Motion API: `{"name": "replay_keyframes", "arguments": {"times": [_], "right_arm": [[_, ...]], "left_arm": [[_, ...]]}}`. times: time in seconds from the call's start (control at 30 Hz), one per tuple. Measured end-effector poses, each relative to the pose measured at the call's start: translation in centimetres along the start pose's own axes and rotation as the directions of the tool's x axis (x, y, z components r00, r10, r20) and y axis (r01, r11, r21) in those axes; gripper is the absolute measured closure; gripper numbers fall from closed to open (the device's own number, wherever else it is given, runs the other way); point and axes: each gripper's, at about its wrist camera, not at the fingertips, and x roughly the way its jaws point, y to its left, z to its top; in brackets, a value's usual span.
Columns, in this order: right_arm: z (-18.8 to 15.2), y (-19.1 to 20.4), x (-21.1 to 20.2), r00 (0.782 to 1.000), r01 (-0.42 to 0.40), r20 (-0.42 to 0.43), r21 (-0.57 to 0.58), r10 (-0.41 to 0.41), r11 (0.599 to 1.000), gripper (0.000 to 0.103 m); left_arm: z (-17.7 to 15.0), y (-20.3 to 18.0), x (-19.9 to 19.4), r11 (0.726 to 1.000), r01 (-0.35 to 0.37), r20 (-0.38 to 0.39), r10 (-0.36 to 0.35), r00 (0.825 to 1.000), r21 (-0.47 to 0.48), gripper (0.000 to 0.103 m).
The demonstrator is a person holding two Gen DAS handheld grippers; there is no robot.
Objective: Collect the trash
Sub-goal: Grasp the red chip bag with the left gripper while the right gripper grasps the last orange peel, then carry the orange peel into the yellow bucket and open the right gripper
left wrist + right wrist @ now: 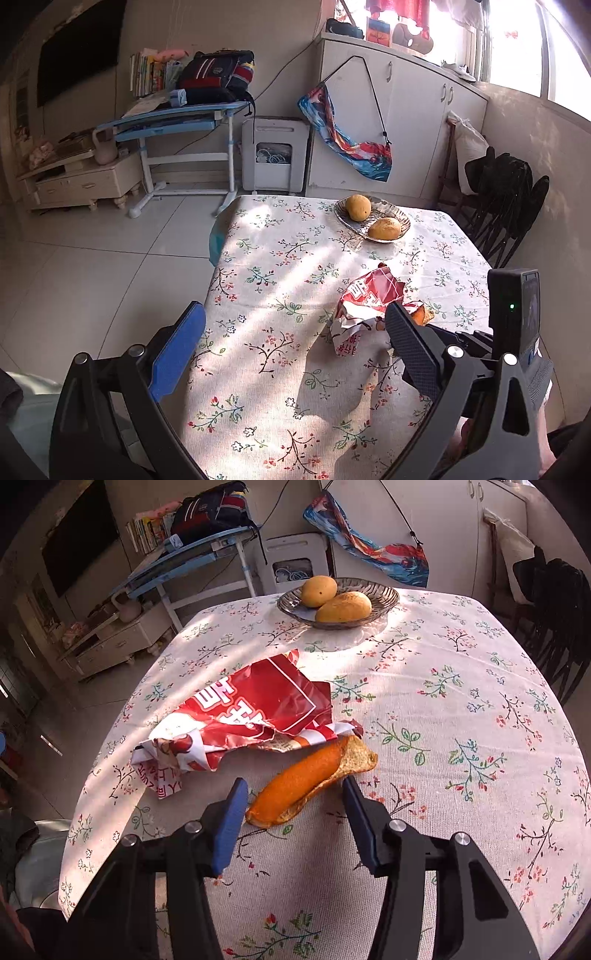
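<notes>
Just beyond both spread tongs (295, 801), a wrapper (240, 716) overlaps the peel (295, 782).

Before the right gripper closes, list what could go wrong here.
1. The orange peel lies slantwise between the right gripper pads, which don't yet press it; the curled strip may slip out or tear.
2. The red wrapper overlaps the peel's far end and may drag along.
3. The left gripper hangs open close by; the two could collide.

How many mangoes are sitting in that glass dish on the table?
2. One mango lies toward the far left of the glass dish, the other mango nearer and to its right, touching it. Nothing seems hidden behind them.
</notes>
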Motion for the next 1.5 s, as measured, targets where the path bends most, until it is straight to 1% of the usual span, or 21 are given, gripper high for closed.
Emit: {"name": "replay_keyframes", "arguments": {"times": [0.07, 0.17, 0.27, 0.33, 0.43, 0.5, 0.53, 0.6, 0.63, 0.67, 0.7, 0.73, 0.77, 0.83, 0.87, 0.93, 0.97, 1.13, 1.23, 1.4, 1.5], "right_arm": [[0.1, -0.6, -0.1, 1.000, -0.015, -0.016, -0.036, 0.014, 0.999, 0.067], [0.5, -1.9, -0.3, 0.996, -0.052, -0.070, -0.075, 0.047, 0.996, 0.082], [0.6, -3.2, -0.8, 0.990, -0.078, -0.127, -0.111, 0.063, 0.991, 0.084], [0.3, -3.9, -1.4, 0.987, -0.086, -0.143, -0.124, 0.068, 0.989, 0.084], [-0.4, -5.2, -1.8, 0.984, -0.117, -0.141, -0.076, 0.105, 0.990, 0.084], [-0.4, -5.4, -2.0, 0.982, -0.130, -0.145, -0.055, 0.121, 0.990, 0.084], [-0.4, -5.4, -2.0, 0.981, -0.134, -0.149, -0.051, 0.125, 0.990, 0.084], [-0.3, -5.5, -2.1, 0.979, -0.142, -0.156, -0.039, 0.134, 0.989, 0.084], [-0.1, -5.4, -2.0, 0.978, -0.145, -0.158, -0.037, 0.138, 0.989, 0.084], [-0.2, -5.4, -2.1, 0.978, -0.146, -0.159, -0.037, 0.139, 0.989, 0.084], [-0.2, -5.4, -2.1, 0.977, -0.147, -0.159, -0.038, 0.139, 0.988, 0.084], [-0.2, -5.3, -2.1, 0.977, -0.148, -0.158, -0.039, 0.140, 0.988, 0.084], [-0.2, -5.3, -2.2, 0.978, -0.148, -0.157, -0.041, 0.139, 0.988, 0.084], [-0.1, -5.4, -2.1, 0.978, -0.148, -0.154, -0.042, 0.140, 0.988, 0.084], [-0.1, -5.4, -2.1, 0.978, -0.150, -0.152, -0.038, 0.142, 0.988, 0.084], [0.0, -5.6, -2.0, 0.977, -0.159, -0.146, -0.020, 0.154, 0.987, 0.084], [0.0, -5.7, -1.9, 0.975, -0.170, -0.144, -0.003, 0.168, 0.985, 0.084], [-0.3, -6.1, -2.4, 0.957, -0.257, -0.118, 0.087, 0.266, 0.963, 0.085], [-0.8, -5.8, -3.6, 0.951, -0.292, -0.076, 0.109, 0.301, 0.950, 0.085], [-2.4, -4.6, -5.6, 0.929, -0.362, -0.024, 0.130, 0.368, 0.923, 0.085], [-3.5, -3.5, -6.6, 0.924, -0.378, -0.009, 0.111, 0.381, 0.919, 0.085]], "left_arm": [[0.7, -0.5, 2.0, 1.000, 0.018, -0.020, -0.017, 1.000, 0.012, 0.009], [1.5, -1.2, 5.2, 0.998, 0.060, -0.068, -0.059, 0.996, 0.014, 0.009], [1.9, -1.8, 8.5, 0.995, 0.102, -0.139, -0.099, 0.985, 0.013, 0.009], [1.8, -2.1, 10.4, 0.993, 0.117, -0.176, -0.114, 0.978, 0.007, 0.009], [1.5, -2.8, 12.1, 0.989, 0.148, -0.209, -0.146, 0.967, -0.007, 0.009], [1.3, -3.7, 12.7, 0.987, 0.162, -0.218, -0.155, 0.964, 0.014, 0.010], [1.1, -4.2, 12.9, 0.986, 0.164, -0.220, -0.153, 0.963, 0.031, 0.013], [0.8, -5.1, 13.5, 0.983, 0.172, -0.238, -0.153, 0.959, 0.059, 0.024], [0.5, -5.5, 13.8, 0.982, 0.178, -0.254, -0.156, 0.955, 0.064, 0.035], [0.3, -5.7, 14.2, 0.980, 0.188, -0.271, -0.165, 0.948, 0.063, 0.048], [0.0, -5.9, 14.5, 0.978, 0.198, -0.289, -0.172, 0.942, 0.060, 0.055], [-0.2, -6.1, 14.7, 0.978, 0.201, -0.294, -0.175, 0.940, 0.058, 0.064], [-0.3, -6.1, 14.5, 0.980, 0.192, -0.281, -0.168, 0.945, 0.060, 0.069], [-0.3, -6.1, 14.2, 0.980, 0.190, -0.267, -0.168, 0.949, 0.061, 0.074], [-0.3, -6.2, 13.8, 0.981, 0.184, -0.255, -0.162, 0.953, 0.066, 0.078], [-0.1, -6.0, 13.0, 0.985, 0.152, -0.226, -0.130, 0.965, 0.083, 0.087], [0.0, -5.9, 12.6, 0.987, 0.141, -0.214, -0.121, 0.969, 0.082, 0.089], [0.0, -4.7, 9.2, 0.995, 0.085, -0.152, -0.076, 0.985, 0.055, 0.091], [-0.4, -4.3, 6.6, 0.996, 0.038, -0.113, -0.029, 0.993, 0.078, 0.091], [-1.9, -3.4, 2.7, 0.998, -0.001, -0.087, 0.007, 0.996, 0.063, 0.091], [-3.2, -2.6, 0.6, 0.998, -0.023, -0.077, 0.027, 0.997, 0.052, 0.091]]}}
